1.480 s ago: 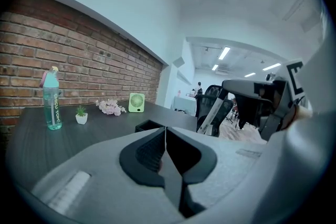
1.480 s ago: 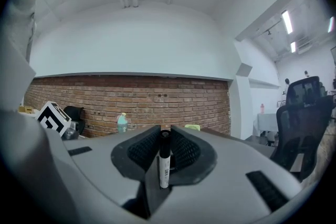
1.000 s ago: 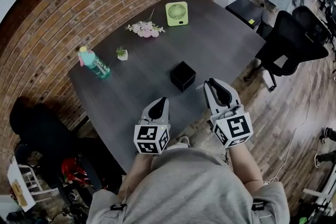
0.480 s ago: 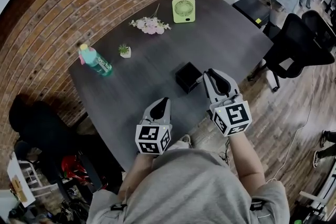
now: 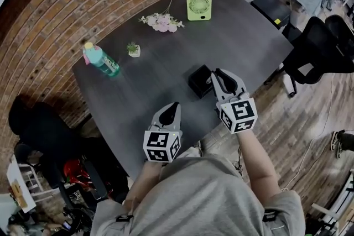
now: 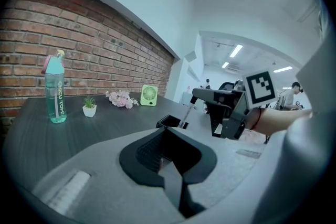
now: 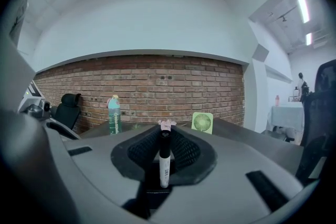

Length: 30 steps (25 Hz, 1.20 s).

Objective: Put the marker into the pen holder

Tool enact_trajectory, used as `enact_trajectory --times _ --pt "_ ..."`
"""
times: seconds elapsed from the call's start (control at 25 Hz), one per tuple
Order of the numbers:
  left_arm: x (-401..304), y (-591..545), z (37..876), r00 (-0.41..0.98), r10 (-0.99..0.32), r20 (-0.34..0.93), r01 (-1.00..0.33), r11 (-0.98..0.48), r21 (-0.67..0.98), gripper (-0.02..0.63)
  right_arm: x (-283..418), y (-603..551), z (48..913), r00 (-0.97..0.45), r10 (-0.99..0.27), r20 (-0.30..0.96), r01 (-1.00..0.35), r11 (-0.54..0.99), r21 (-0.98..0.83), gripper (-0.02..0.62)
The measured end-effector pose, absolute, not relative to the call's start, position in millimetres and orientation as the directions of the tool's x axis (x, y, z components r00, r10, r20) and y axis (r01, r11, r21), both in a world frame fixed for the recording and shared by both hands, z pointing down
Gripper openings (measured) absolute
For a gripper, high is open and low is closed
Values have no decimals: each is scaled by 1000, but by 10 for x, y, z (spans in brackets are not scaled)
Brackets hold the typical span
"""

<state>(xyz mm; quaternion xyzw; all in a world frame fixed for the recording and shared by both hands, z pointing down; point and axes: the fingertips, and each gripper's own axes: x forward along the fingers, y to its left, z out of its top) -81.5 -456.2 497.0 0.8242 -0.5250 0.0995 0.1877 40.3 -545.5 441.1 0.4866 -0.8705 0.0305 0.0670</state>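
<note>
Presently clamped upright in right tool (image 5: 216, 75): marker (image 7: 164, 167), just beside black pen holder (image 5: 197, 82) on bench (image 5: 238, 36). Left tool (image 5: 171, 107) closed on nothing, near bench's front edge.

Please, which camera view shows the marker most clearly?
The right gripper view: the marker stands upright, close, clamped between the jaws. The left gripper view shows it only as a thin far stick near the pen holder. In the head view I cannot make it out.

The worktop (image 5: 166, 63) is finished in matt dark wood grain, the wall (image 5: 66, 3) laid in rough brick, the marker (image 7: 164, 165) cased in smooth plastic.
</note>
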Motion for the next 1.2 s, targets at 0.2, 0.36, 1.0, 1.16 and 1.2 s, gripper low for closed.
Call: enact_trajectory --times 0.2,0.36,1.0,1.16,1.2 --pt "-843 -4592 5022 423 -826 373 -906 -370 207 21 328 -5573 4631 -524 -832 181 -844 535 14 60" --pt "-842 -4627 5050 423 -824 376 -906 -369 208 20 261 -5635 4814 -534 -818 215 -835 550 17 60" --pt "-854 -4649 5083 408 -828 385 -913 -357 199 20 120 -5661 5296 -541 -778 318 -817 576 20 60" --pt "-858 -4626 5089 404 -828 388 -914 -354 196 20 109 -5657 5326 -542 -776 324 -815 578 22 60" --pt "-863 -4617 5088 402 -829 388 -915 -352 196 20 103 -5652 5324 -543 -775 324 -814 580 23 61"
